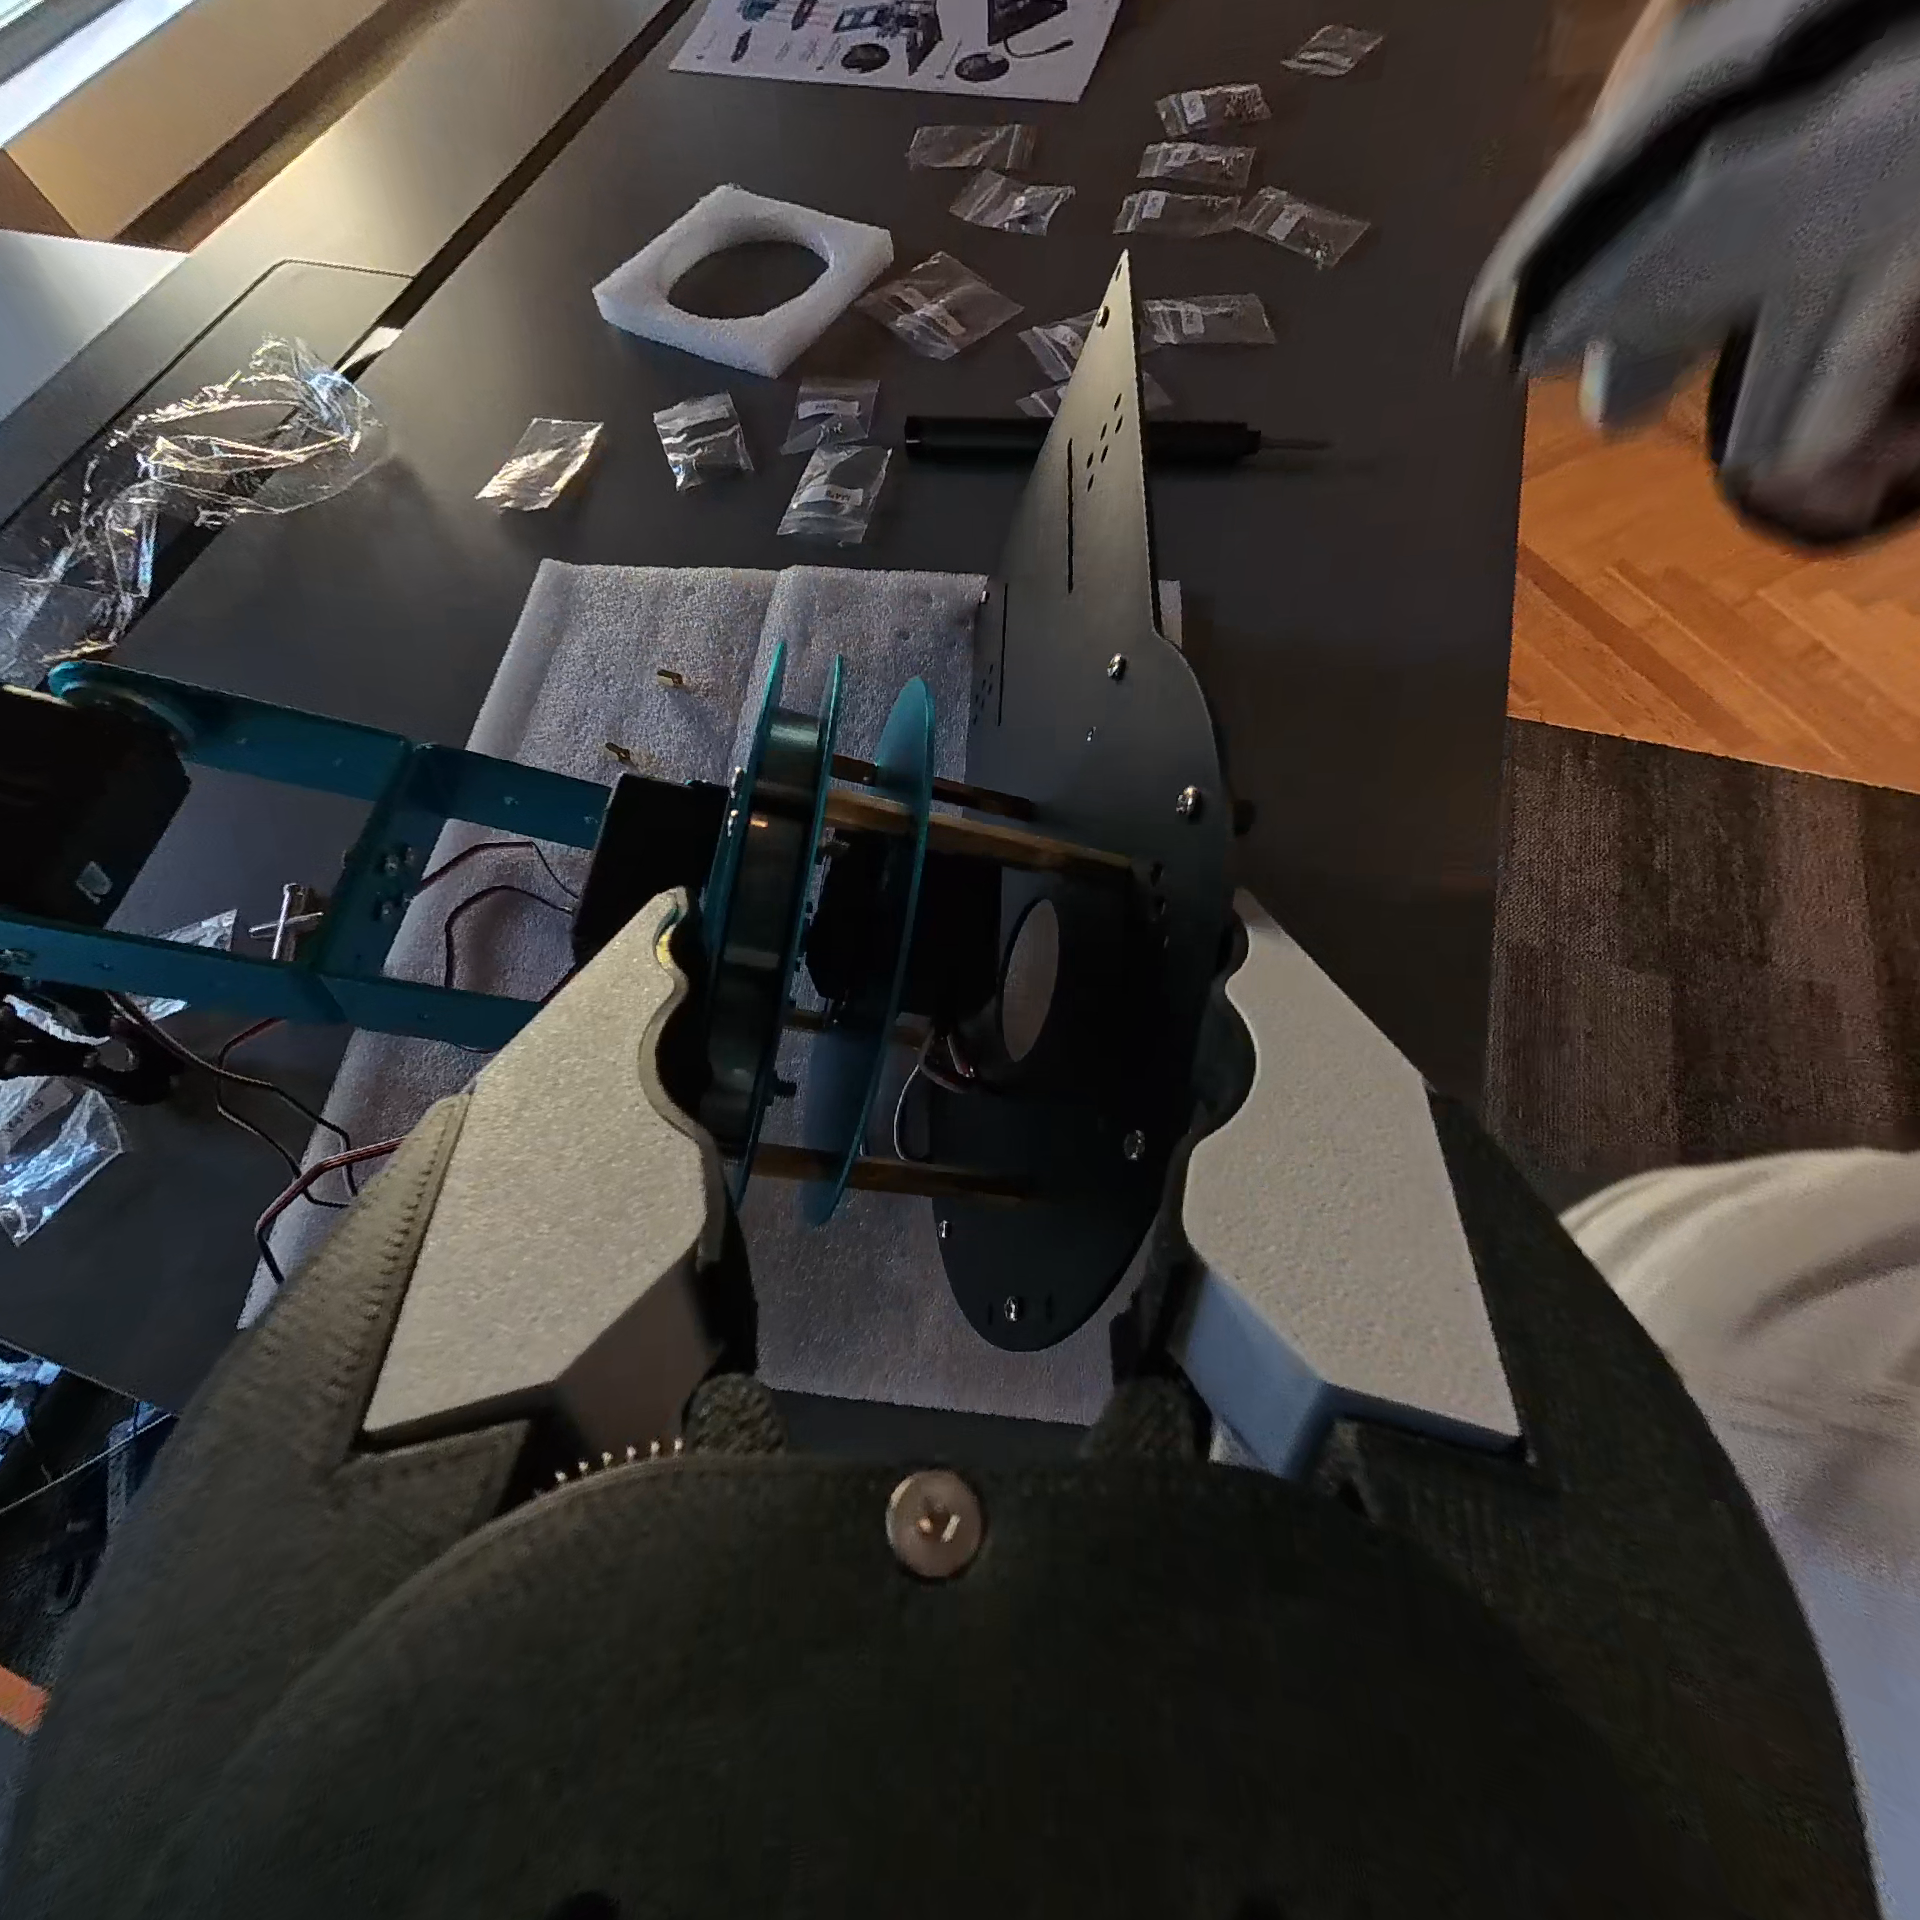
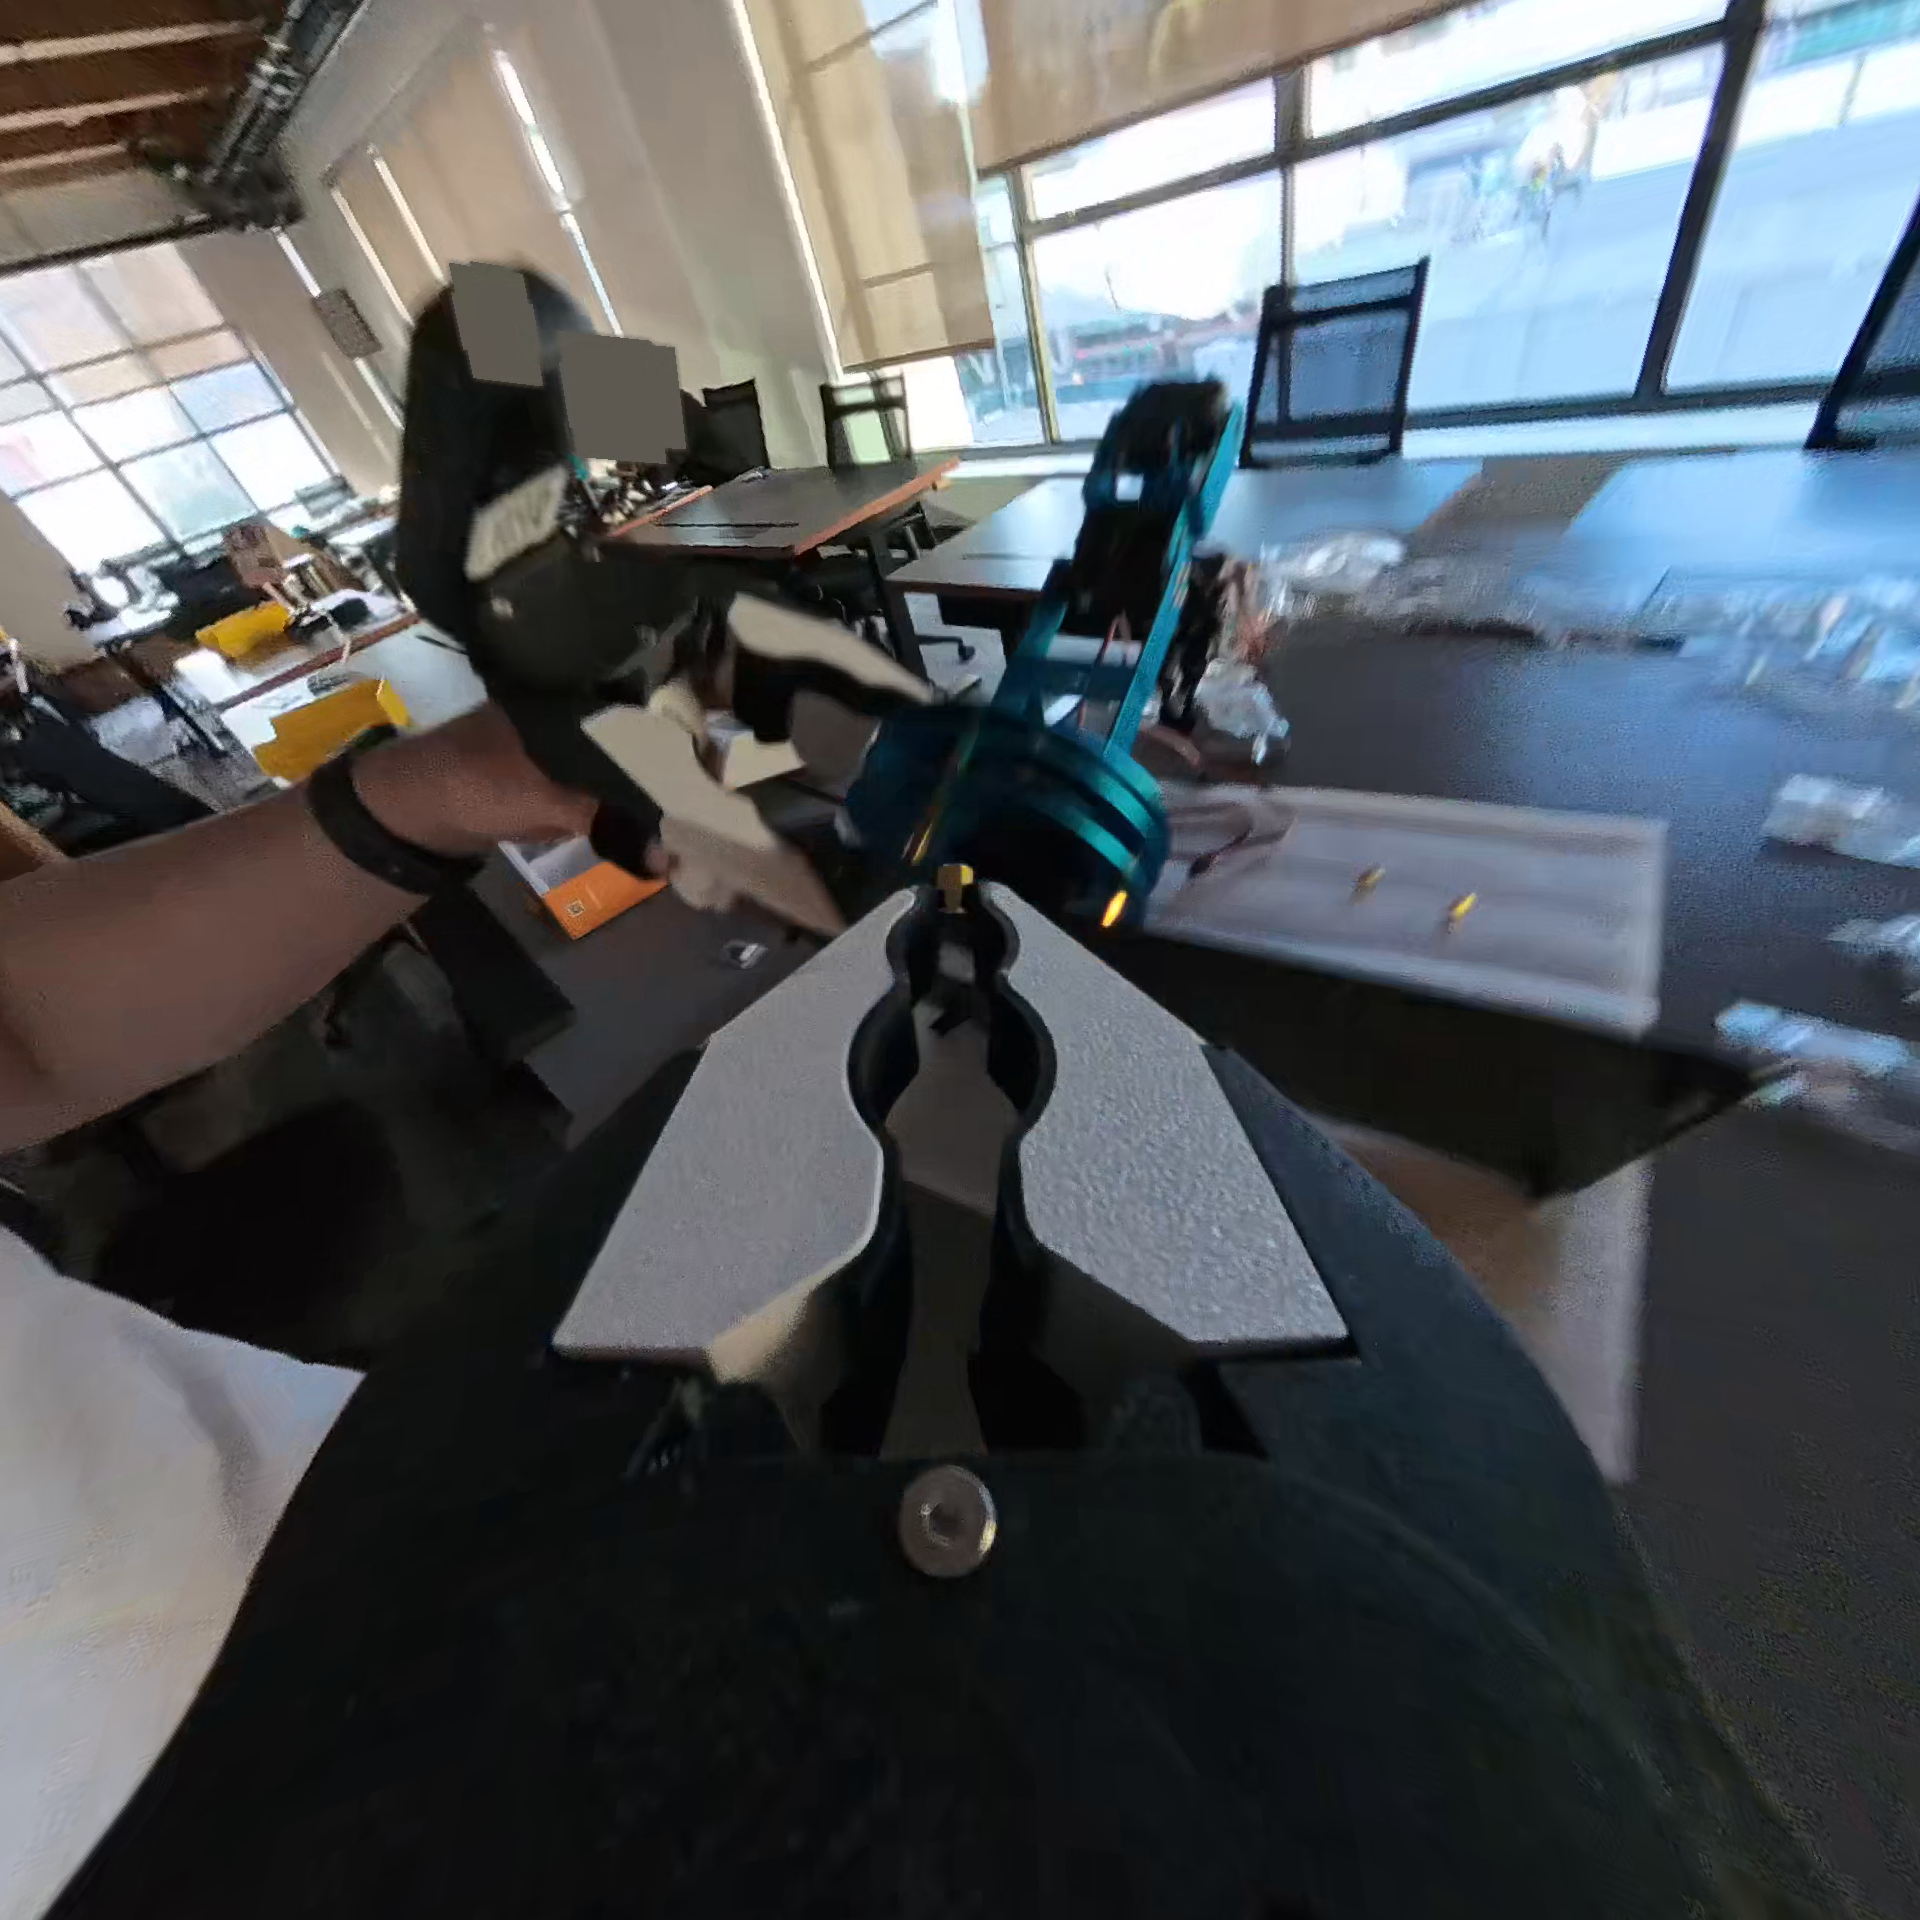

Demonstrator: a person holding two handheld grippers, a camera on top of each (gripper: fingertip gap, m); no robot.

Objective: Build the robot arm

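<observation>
My left gripper is clamped across the base of a teal robot arm kit. One finger presses the teal discs and the other presses the black base plate, which stands on edge above a white foam sheet. The teal arm links stretch to the left. My right gripper is shut on a small brass standoff at its tips, close in front of the teal discs. The left gripper shows there, held by a hand. The right gripper is a blur at top right of the left wrist view.
Two brass standoffs lie on the foam sheet. Several small plastic bags, a black screwdriver, a white foam ring, a printed sheet and crumpled plastic lie on the dark table. The table edge is on the right.
</observation>
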